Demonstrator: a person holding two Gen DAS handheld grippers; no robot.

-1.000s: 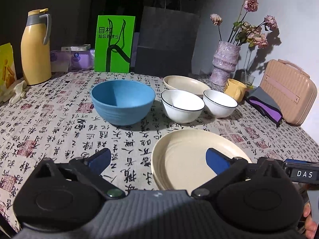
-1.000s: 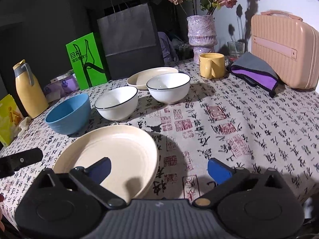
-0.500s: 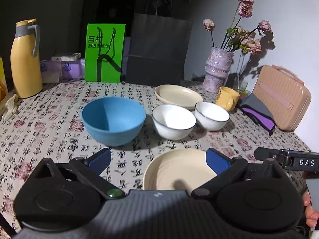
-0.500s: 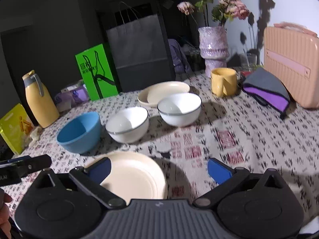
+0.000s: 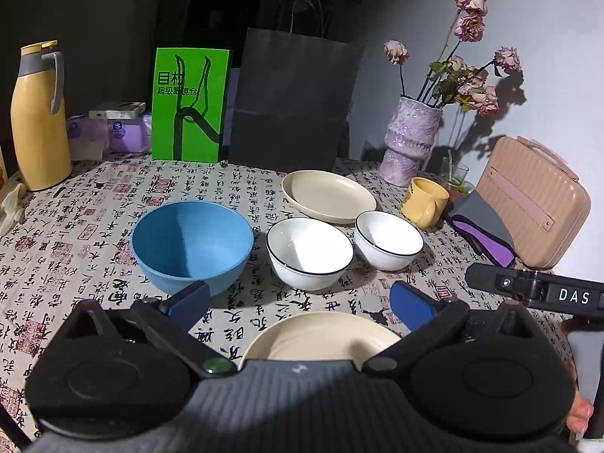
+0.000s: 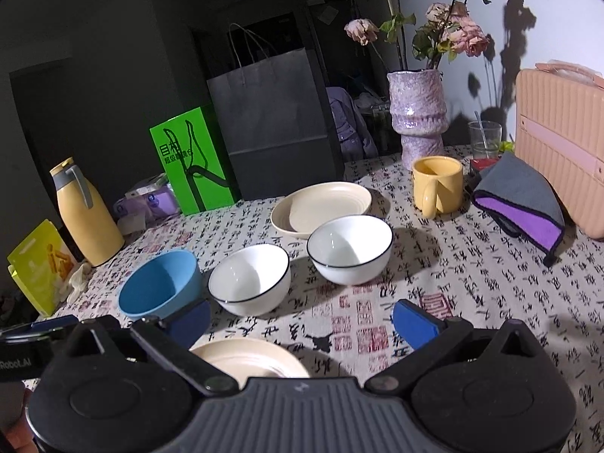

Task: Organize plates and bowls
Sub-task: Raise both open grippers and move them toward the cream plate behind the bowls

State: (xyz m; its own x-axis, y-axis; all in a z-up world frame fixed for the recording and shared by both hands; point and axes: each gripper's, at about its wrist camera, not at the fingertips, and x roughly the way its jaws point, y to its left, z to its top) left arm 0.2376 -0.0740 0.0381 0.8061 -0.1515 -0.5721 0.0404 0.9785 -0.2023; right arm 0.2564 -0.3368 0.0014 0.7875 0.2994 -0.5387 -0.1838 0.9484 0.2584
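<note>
From where I stand, the dishes sit in a loose row on the calligraphy tablecloth (image 5: 94, 204), none stacked yet, so the sorting looks barely begun. Farthest left is the blue bowl (image 5: 191, 243), the deepest of the lot, standing alone with room around it. Just beside it sits a white bowl (image 5: 309, 252) with a dark rim, and next to that its twin, the second white bowl (image 5: 389, 239); the two match, so I would guess they are meant to nest. Behind that pair lies the far cream plate (image 5: 329, 195), flat on the cloth, and nearest the person lies the near cream plate (image 5: 321, 338), half hidden under the tools.

The left gripper (image 5: 300, 302) hovers with its blue pads spread wide, gripping nothing, the near plate's rim showing between them. The right gripper (image 6: 302, 319) is likewise spread and empty, held over bare cloth just right of that plate. Both hang back and above the table, probably so the person can choose a first piece. The yellow mug (image 6: 437, 183) and purple vase (image 6: 417, 111) crowd the right side, limiting stacking room there.
</note>
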